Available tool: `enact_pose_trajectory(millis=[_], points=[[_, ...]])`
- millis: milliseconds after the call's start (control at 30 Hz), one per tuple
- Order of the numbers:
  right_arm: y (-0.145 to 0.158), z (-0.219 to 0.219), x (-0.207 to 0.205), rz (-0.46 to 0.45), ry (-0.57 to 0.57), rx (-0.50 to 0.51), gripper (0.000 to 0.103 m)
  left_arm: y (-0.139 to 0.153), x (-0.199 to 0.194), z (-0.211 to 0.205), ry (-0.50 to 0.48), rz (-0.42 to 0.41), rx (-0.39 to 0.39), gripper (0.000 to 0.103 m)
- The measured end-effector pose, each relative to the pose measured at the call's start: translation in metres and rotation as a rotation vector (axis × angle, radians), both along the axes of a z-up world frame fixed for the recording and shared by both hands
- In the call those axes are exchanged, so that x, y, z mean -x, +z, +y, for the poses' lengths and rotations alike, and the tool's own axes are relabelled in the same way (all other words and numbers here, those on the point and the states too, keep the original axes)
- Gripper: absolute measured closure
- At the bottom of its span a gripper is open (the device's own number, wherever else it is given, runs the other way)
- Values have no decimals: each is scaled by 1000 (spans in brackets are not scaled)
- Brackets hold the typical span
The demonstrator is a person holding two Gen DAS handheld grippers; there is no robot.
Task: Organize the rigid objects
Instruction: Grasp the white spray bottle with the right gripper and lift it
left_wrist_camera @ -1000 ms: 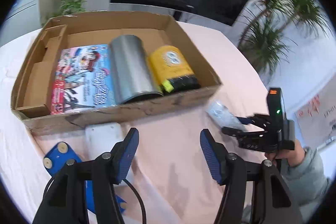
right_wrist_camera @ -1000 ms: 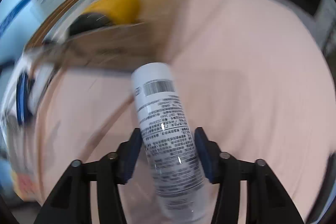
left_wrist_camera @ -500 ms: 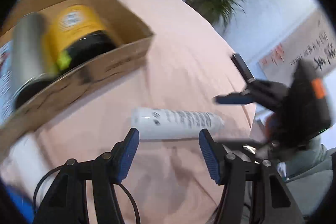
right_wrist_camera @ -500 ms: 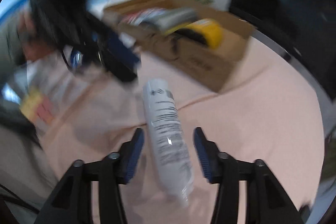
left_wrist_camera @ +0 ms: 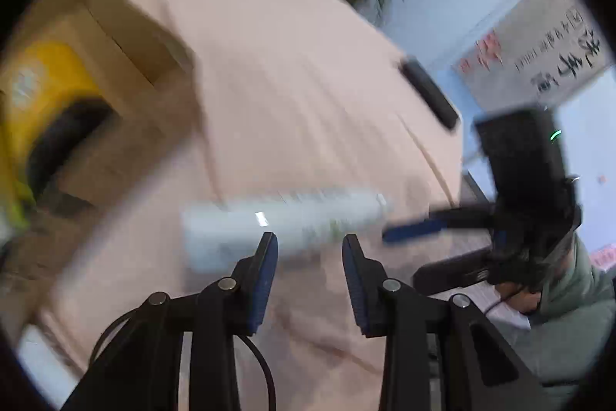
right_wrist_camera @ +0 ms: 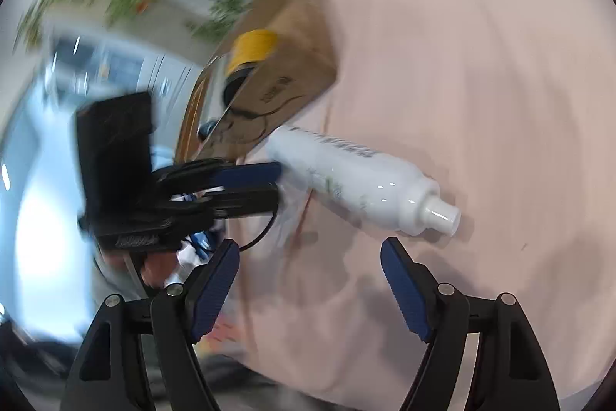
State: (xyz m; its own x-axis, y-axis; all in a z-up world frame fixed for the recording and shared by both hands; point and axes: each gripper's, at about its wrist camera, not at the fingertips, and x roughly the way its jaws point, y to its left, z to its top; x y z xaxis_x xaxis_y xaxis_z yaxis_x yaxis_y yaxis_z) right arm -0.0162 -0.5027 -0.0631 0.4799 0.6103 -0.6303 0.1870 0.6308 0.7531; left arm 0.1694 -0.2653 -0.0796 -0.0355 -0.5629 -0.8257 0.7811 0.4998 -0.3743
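Note:
A white bottle (left_wrist_camera: 285, 222) lies on its side on the pink tablecloth (left_wrist_camera: 288, 64), blurred in the left wrist view. My left gripper (left_wrist_camera: 310, 253) hovers just short of it, jaws closing, with nothing between the pads. In the right wrist view the bottle (right_wrist_camera: 358, 187) rests beyond my right gripper (right_wrist_camera: 310, 268), cap to the right. The right jaws are wide and opening, with nothing between them. The left gripper (right_wrist_camera: 277, 185) reaches the bottle's base end there. The cardboard box (left_wrist_camera: 154, 37) holds a yellow container (left_wrist_camera: 42, 91).
The box (right_wrist_camera: 292, 76) stands close behind the bottle, with the yellow container (right_wrist_camera: 252, 49) showing over its wall. A black flat object (left_wrist_camera: 427, 95) lies near the table's far edge. My right gripper (left_wrist_camera: 400, 257) and a grey-green sleeve (left_wrist_camera: 569, 291) fill the right side.
The right gripper let go of the white bottle, opened wide and drew back. The bottle now lies on the cloth. The left gripper swung from the box toward the bottle and its jaws narrowed.

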Motion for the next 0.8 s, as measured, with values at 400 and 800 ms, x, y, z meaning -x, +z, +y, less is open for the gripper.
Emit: enact_pose_trajectory(millis=[400,800], points=[[-24,-14,-29,78,-330,-96,28,-41,11,-30,-211,-110,-259,52],[-11,-25,-73,130,-329,189,42,0,6,-13,-94,15,-81,54]])
